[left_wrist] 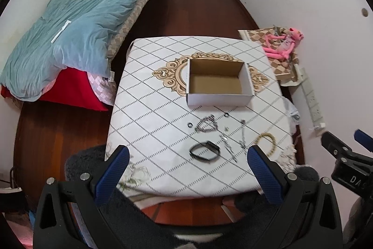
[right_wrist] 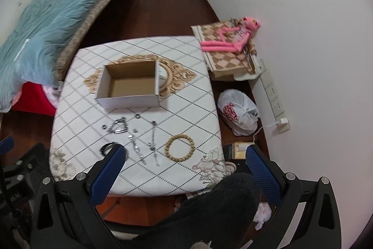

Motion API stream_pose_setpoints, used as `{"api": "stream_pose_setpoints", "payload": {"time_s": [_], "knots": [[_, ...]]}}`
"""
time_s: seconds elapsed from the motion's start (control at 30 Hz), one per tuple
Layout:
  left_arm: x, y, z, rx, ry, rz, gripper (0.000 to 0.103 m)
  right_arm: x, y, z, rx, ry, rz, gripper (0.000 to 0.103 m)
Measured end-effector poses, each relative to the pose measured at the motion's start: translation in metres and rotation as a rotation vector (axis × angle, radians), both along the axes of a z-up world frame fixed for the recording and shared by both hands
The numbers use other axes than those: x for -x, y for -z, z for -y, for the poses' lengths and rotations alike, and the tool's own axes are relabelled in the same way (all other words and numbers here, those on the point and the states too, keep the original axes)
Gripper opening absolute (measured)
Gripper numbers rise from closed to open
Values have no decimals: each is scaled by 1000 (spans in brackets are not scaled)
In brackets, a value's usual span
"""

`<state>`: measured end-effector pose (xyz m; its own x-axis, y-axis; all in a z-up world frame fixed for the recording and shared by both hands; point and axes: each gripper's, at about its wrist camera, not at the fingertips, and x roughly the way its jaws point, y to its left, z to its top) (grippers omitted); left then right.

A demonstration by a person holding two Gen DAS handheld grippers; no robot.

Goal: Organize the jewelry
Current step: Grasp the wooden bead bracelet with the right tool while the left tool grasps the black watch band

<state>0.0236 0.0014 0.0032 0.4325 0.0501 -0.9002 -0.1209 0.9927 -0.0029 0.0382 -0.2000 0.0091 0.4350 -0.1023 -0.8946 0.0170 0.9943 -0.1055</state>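
Legible writing: the letters "DA" on the black body of the right gripper (left_wrist: pixel 345 151), seen at the right edge of the left wrist view; the rest is cut off. The white bag (right_wrist: pixel 240 109) on the floor beside the table carries red print too blurred to read.

The left gripper (left_wrist: pixel 187 159) has its blue pads wide apart and holds nothing. The right gripper (right_wrist: pixel 184 158) is likewise spread wide and empty. Both hang over the near edge of the table (left_wrist: pixel 149 90).

The jewelry lies loose on the patterned cloth between the near edge and the cardboard box (left_wrist: pixel 219 83), which stands open at the table's middle. Pieces: a black band (left_wrist: pixel 204 151), a dark chain (left_wrist: pixel 207 125) bunched in a loop, two small rings (left_wrist: pixel 190 125), two thin silver chains (right_wrist: pixel 137 146), and a wooden bead bracelet (right_wrist: pixel 179 146) near the right edge.

A bare strip of cloth separates box and jewelry. The bed (left_wrist: pixel 70 34) stands left of the table, a stool with a pink toy (right_wrist: pixel 230 39) right.
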Motion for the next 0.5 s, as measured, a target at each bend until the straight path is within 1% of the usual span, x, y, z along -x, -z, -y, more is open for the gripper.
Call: {"api": "stream_pose_setpoints", "payload": {"time_s": [0.07,0.1,0.17,0.23,0.3,0.33,0.37,0.4,0.43,0.47,0.5], "knots": [[-12,14,1,-40,-2,9,103,-11,20,7,10,18,-25,103],[-19,24,2,-65,-1,-7,103,-17,34,11,27,30,-48,103],[-28,42,2,-79,2,-28,103,-30,62,19,34,45,-93,103],[-38,64,2,-96,4,-76,103,-42,96,26,44,67,-158,103],[-44,84,2,-112,3,-103,103,-50,127,32,51,85,-202,103],[-48,96,1,-121,2,-132,103,-56,146,35,48,93,-229,103],[-51,107,0,-113,3,-152,103,-60,160,39,35,101,-250,103],[-53,115,0,-117,-1,-163,103,-64,174,42,23,115,-270,103],[-55,126,0,-134,-10,-185,103,-66,187,46,18,127,-284,101],[-57,135,0,-134,-11,-204,103,-69,200,50,17,140,-298,100],[-58,140,0,-130,-14,-218,103,-71,212,52,10,151,-314,94]]}}
